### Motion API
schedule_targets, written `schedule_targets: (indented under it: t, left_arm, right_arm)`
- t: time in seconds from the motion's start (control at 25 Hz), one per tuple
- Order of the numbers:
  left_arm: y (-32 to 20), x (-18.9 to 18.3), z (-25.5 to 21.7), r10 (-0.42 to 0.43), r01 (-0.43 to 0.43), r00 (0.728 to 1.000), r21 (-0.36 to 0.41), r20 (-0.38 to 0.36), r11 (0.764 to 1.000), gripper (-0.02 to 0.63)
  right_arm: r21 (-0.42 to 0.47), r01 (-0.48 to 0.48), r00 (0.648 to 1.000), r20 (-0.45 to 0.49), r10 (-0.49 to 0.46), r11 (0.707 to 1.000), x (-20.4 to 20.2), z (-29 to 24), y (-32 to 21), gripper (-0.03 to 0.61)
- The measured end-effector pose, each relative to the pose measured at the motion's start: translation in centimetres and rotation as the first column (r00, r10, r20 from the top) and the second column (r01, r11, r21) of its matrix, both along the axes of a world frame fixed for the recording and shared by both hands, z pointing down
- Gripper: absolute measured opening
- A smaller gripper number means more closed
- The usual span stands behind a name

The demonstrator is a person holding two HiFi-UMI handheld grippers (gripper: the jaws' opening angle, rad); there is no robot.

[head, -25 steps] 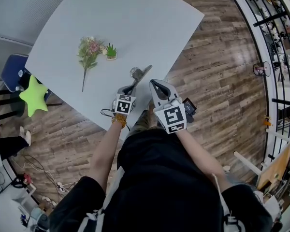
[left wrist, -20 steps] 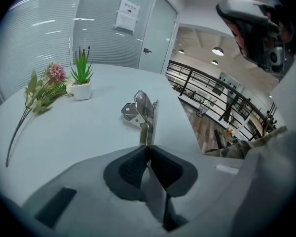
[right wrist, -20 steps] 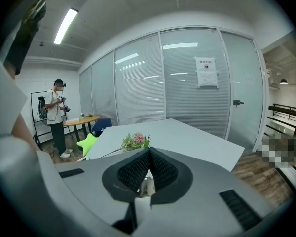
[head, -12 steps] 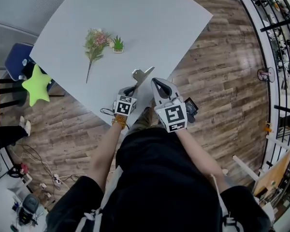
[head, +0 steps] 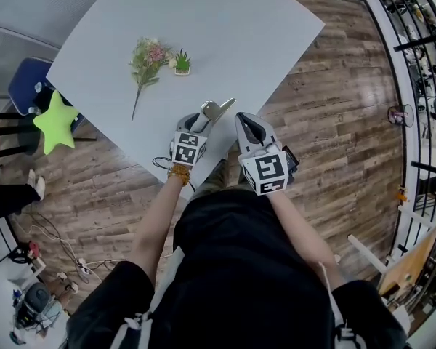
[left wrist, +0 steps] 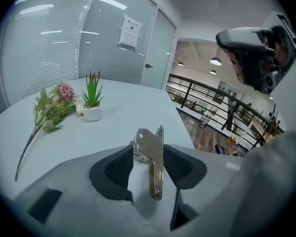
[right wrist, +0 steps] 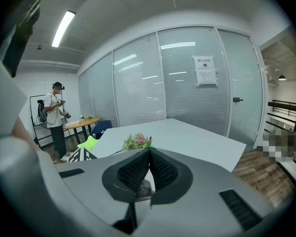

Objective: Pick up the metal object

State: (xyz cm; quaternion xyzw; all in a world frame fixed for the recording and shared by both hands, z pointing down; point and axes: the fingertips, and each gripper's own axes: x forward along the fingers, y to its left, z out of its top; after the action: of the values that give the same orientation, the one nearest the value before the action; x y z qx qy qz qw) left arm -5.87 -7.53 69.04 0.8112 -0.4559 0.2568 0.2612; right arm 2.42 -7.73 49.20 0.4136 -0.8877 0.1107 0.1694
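Note:
The metal object (head: pixel 218 108) is a shiny bent bracket at the near edge of the white table (head: pixel 225 35). In the left gripper view the bracket (left wrist: pixel 155 174) stands upright between the two black pads. My left gripper (head: pixel 206 116) (left wrist: pixel 148 152) is opening its jaws around it, and the pads sit close beside it without pressing. My right gripper (head: pixel 245 122) (right wrist: pixel 149 152) hovers just to the right of the bracket, its pads meeting at the tips with nothing between them.
A flower sprig (head: pixel 147 60) and a small potted plant (head: pixel 182 62) lie farther back on the table. A green star cushion (head: pixel 54 122) and a blue chair (head: pixel 25 93) stand at the left. A person (right wrist: pixel 56 117) stands by a wooden table.
My left gripper has crept forward over the table edge with the bracket, and its jaws now stand wider apart. The right gripper has followed beside it, still shut.

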Motion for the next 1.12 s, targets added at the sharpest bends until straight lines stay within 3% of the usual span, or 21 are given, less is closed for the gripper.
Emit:
schedule_targets:
  t: [0.28,0.56,0.8,1.12]
  left_arm:
    - [-2.8,0.7,0.3,0.045,-0.045,0.999,-0.019,-0.020,0.999,0.275]
    - [-3.9,2.1,1.1,0.055,-0.058,0.998,-0.078,-0.043,0.995,0.258]
    - [-3.3,2.3,2.9,0.130,-0.125,0.991,-0.115,0.039,0.985,0.207]
    - [-3.1,2.9,3.7,0.123,-0.123,0.992,-0.160,-0.007,0.980,0.212]
  right_arm:
    - [0.001,-0.018,1.000,-0.003,0.018,1.000,0.5,0.1,0.1,0.000]
    - [-0.007,-0.032,0.999,-0.008,0.032,0.999,1.0,0.2,-0.1,0.000]
    - [-0.009,-0.022,1.000,-0.006,0.022,1.000,0.6,0.3,0.1,0.000]
    - [-0.021,-0.009,1.000,-0.012,0.009,1.000,0.6,0.6,0.4,0.000]
